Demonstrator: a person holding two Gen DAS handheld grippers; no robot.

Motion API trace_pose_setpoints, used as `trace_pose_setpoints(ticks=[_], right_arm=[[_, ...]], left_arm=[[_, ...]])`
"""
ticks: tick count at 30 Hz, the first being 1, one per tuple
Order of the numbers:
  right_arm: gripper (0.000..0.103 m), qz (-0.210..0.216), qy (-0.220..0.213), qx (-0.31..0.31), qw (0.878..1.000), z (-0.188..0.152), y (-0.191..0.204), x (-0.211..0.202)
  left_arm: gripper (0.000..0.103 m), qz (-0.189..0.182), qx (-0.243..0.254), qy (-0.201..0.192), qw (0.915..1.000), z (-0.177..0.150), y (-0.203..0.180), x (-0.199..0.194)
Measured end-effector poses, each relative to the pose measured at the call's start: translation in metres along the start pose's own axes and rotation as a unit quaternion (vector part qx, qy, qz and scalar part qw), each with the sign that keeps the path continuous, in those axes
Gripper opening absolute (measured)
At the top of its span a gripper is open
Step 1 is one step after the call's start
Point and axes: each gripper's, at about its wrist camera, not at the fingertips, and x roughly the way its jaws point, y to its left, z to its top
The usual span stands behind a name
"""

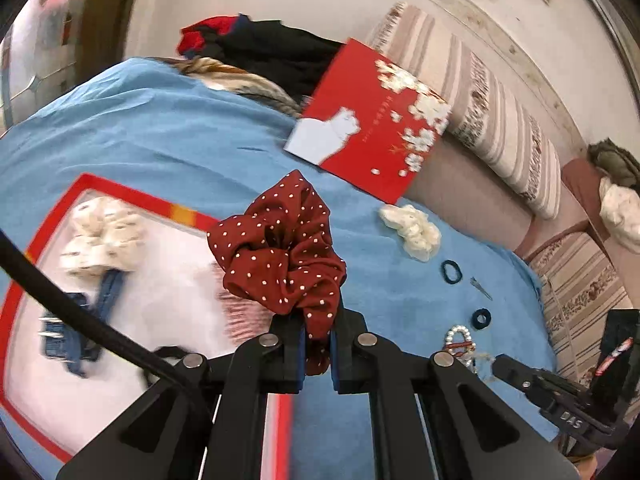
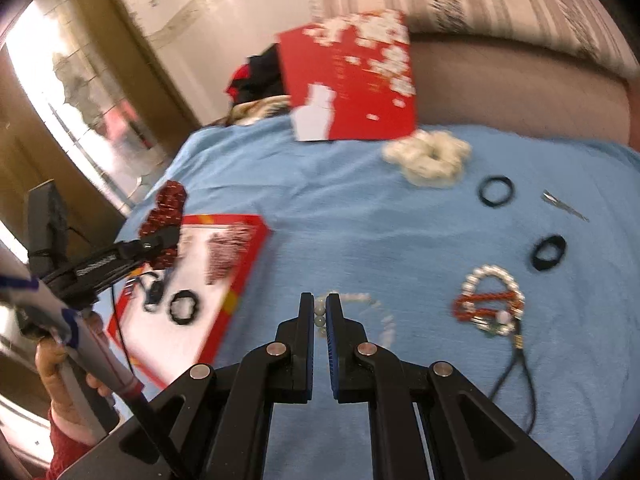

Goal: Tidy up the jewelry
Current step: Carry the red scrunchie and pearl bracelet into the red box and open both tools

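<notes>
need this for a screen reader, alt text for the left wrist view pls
The left gripper is shut on a dark red polka-dot scrunchie, held above a red-rimmed white tray on a blue cloth. A cream scrunchie and denim piece lie in the tray.

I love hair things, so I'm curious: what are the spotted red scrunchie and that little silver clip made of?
The red scrunchie, held in the left claw, looks like thin matte woven fabric: it gathers in soft folds and its white dots look printed. The silver clip looks like bare metal, being thin, stiff and grey with a glint, though it is too small to be sure.
</notes>
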Motion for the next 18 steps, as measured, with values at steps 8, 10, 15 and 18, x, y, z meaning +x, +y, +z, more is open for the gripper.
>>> trace_pose_setpoints(ticks=[8,10,15,18], right_arm=[[0.007,0.046,0.022,-0.055,0.997,-0.006,0.083,0.023],[0.007,0.055,0.031,-0.067,0.996,-0.010,0.102,0.033],[0.007,0.071,0.059,-0.103,0.990,-0.027,0.144,0.060],[0.007,0.081,0.079,-0.112,0.987,-0.037,0.159,0.075]], left_arm=[[0.008,0.030,-0.051,0.033,0.9977,-0.002,0.073,-0.022],[0.008,0.042,-0.056,0.054,0.9961,-0.006,0.088,-0.025],[0.009,0.074,-0.063,0.104,0.9898,-0.020,0.116,-0.025],[0.009,0.114,-0.056,0.126,0.9839,-0.027,0.127,-0.023]])
